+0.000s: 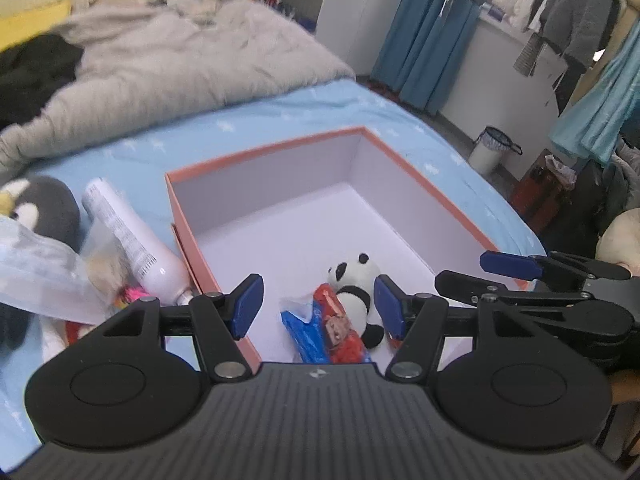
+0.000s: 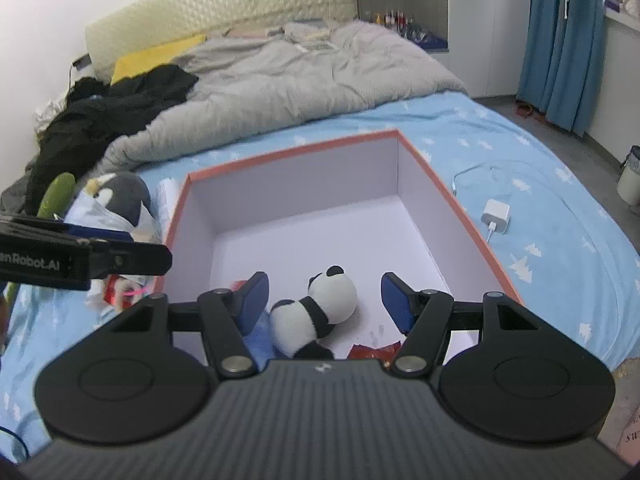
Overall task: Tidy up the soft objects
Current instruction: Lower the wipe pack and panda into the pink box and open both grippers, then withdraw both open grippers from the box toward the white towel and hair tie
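Note:
An orange box (image 1: pixel 432 184) (image 2: pixel 460 196) with a white inside stands on the blue bed sheet. On its floor, near the front, lie a small panda plush (image 1: pixel 352 284) (image 2: pixel 320 312) and a blue and red snack packet (image 1: pixel 328 332) (image 2: pixel 372 350). My left gripper (image 1: pixel 318 304) hangs open over the packet and the panda, pads apart from both. My right gripper (image 2: pixel 325 298) is open above the panda, nothing pressed between its pads; it also shows in the left wrist view as the right gripper (image 1: pixel 480 274) over the box's right rim.
Left of the box lie a grey penguin plush (image 1: pixel 44 208) (image 2: pixel 124 196), a white bottle (image 1: pixel 128 236), a clear plastic bag (image 1: pixel 40 276) and a green soft thing (image 2: pixel 58 196). A white charger (image 2: pixel 496 216) lies to the right. A grey duvet (image 2: pixel 280 80) and black clothes (image 2: pixel 120 104) cover the far bed.

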Available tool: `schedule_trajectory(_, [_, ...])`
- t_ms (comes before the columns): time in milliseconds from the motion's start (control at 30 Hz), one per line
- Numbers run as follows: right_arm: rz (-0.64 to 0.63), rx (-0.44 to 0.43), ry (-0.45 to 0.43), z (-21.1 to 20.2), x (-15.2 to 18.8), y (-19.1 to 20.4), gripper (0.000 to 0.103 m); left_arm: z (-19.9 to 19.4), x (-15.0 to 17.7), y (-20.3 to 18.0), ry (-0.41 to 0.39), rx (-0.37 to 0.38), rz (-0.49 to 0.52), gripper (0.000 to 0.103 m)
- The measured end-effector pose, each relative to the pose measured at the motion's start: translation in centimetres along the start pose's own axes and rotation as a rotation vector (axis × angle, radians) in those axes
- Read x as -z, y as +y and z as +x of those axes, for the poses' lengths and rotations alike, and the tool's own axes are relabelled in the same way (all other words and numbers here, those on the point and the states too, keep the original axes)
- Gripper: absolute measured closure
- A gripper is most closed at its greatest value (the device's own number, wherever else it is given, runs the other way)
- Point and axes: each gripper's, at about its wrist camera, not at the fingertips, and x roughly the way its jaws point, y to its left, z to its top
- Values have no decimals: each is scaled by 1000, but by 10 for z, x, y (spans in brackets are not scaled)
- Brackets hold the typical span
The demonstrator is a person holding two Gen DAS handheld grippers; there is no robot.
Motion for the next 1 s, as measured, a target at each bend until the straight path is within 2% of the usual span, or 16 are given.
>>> schedule_trajectory(200, [-2,-4,-82,-28,10,10,38,-32,16,-7,-90,-13,21,36])
schedule_trajectory(367, [-19,-4,-143,-50,16,19,38,-53,31,-8,-133,-14,5,36])
schedule_trajectory(600, [-45,-33,-181,-68,30,37,38,-85,56,-4,-198,-40,-18,36])
schedule_trajectory(733, [-50,-50,-196,-76,41,48,38,-100,71,-1,-218,-51,-27,36])
schedule_trajectory(900, [-51,-62,-212,-84,53,60,38,-116,89,13,-234,-71,-86,36])
schedule_trajectory(1000, [-51,-71,-220,-87,59,70,38,-124,100,15,-245,-105,-79,36])
